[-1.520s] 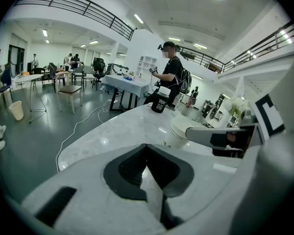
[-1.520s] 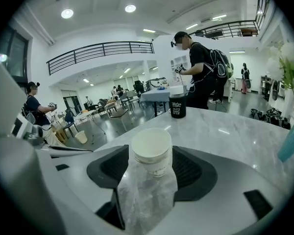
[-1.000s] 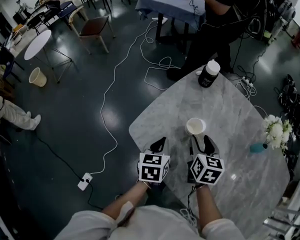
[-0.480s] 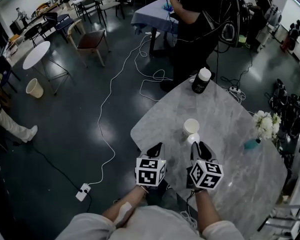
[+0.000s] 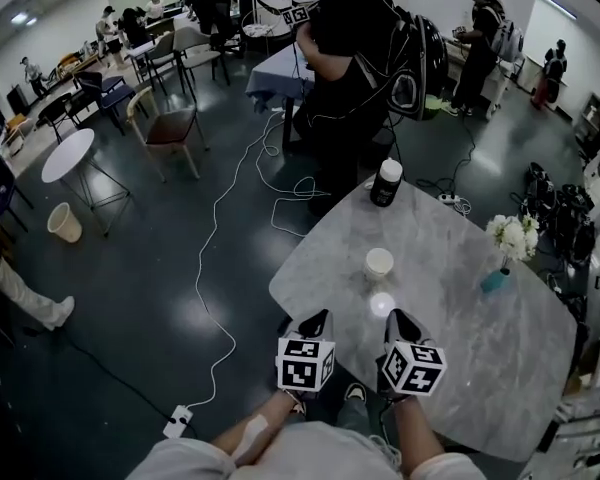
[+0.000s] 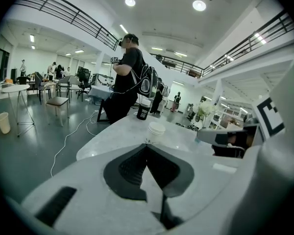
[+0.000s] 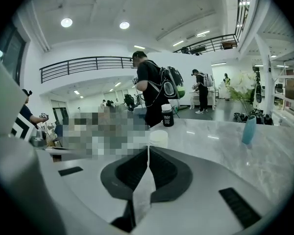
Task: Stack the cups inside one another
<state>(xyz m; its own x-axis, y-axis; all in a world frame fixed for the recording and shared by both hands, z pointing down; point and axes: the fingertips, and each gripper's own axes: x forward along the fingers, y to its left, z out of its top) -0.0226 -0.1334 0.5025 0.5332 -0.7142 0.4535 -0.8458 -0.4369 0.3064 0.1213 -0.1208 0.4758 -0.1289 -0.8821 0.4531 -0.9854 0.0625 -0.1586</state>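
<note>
At the near edge of the marble bench (image 5: 458,286), both hand-held grippers hang empty. The left hand-held gripper (image 5: 318,319) has its jaws together. The right hand-held gripper (image 5: 399,320) has just been closing, and its jaws now meet. Beyond them the white cup (image 5: 379,263) stands upright, untouched. A dark bottle (image 5: 385,183) stands farther back.

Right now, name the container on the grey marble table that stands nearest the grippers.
The white paper cup, just ahead of the right gripper. The white-lidded black jar stands at the far edge; the teal flower vase stands off right.
</note>
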